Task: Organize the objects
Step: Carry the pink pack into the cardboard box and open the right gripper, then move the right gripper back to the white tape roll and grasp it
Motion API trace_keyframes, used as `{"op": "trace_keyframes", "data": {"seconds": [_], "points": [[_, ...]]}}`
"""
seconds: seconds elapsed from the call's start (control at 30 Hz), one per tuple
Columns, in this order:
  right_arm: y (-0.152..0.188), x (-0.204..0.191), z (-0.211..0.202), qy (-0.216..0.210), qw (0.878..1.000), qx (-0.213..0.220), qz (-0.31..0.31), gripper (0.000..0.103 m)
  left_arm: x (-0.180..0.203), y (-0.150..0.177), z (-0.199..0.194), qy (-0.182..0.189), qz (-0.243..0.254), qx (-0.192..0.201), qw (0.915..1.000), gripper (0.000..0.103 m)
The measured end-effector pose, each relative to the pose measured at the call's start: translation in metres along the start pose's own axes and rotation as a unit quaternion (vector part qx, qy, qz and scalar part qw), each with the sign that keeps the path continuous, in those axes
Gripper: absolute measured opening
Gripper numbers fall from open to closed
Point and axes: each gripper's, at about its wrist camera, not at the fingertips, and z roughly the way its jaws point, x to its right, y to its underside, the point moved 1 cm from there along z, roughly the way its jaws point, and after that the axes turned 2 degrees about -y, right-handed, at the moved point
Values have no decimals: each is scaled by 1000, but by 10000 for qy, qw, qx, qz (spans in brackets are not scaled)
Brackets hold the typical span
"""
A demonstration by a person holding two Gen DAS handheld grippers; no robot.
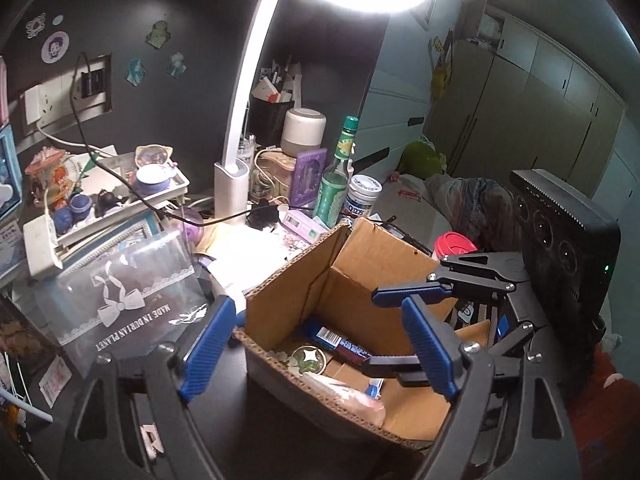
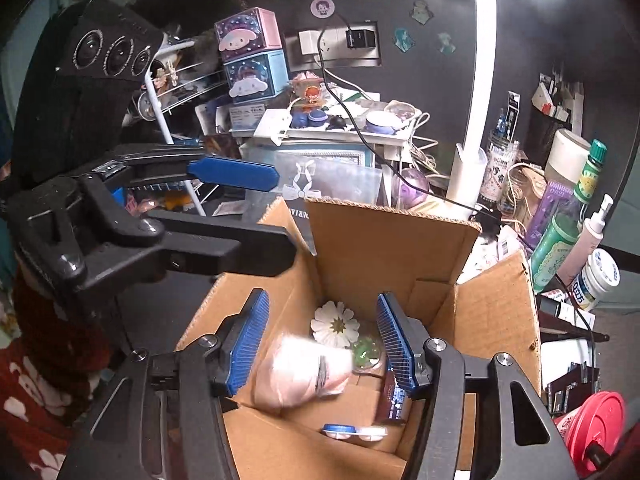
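An open cardboard box (image 1: 360, 264) stands on the dark desk. Inside lie a pale pink soft bundle (image 2: 304, 372), a white daisy (image 2: 335, 324), a green glassy round piece (image 2: 365, 350), a dark wrapped bar (image 1: 340, 344) and a blue-and-white lens case (image 2: 352, 432). My right gripper (image 2: 322, 340) hangs over the box interior, open; the blurred pink bundle lies below, between its blue pads but free of them. My left gripper (image 1: 318, 346) is open wide astride the box's near left wall, one finger outside and one inside. Each gripper shows in the other's view: right (image 1: 370, 330), left (image 2: 280, 214).
A white desk lamp (image 1: 232, 184) stands behind the box with a green bottle (image 1: 334, 184) and a white jar (image 1: 362, 196). A clear bow-printed pouch (image 1: 128, 296) and a cluttered white tray (image 1: 100, 204) sit to the left. A red-lidded cup (image 2: 596, 424) is at the right.
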Motion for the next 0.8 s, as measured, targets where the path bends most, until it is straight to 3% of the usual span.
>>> {"op": "trace_keyframes", "data": {"seconds": [0.2, 0.43, 0.7, 0.8], "points": [[-17, -29, -2, -53, 9994, 251, -233, 52, -31, 20, -46, -494, -167, 379, 9979, 84], [-37, -93, 10, -691, 9945, 483, -619, 52, -72, 63, -92, -1166, -449, 700, 9897, 88], [-24, -169, 73, -1454, 9838, -27, -1051, 52, -121, 132, -111, -1808, -913, 698, 9768, 88], [-10, -178, 111, -1402, 9842, -342, -1030, 52, -132, 153, -108, -1917, -1013, 597, 9744, 88]]}}
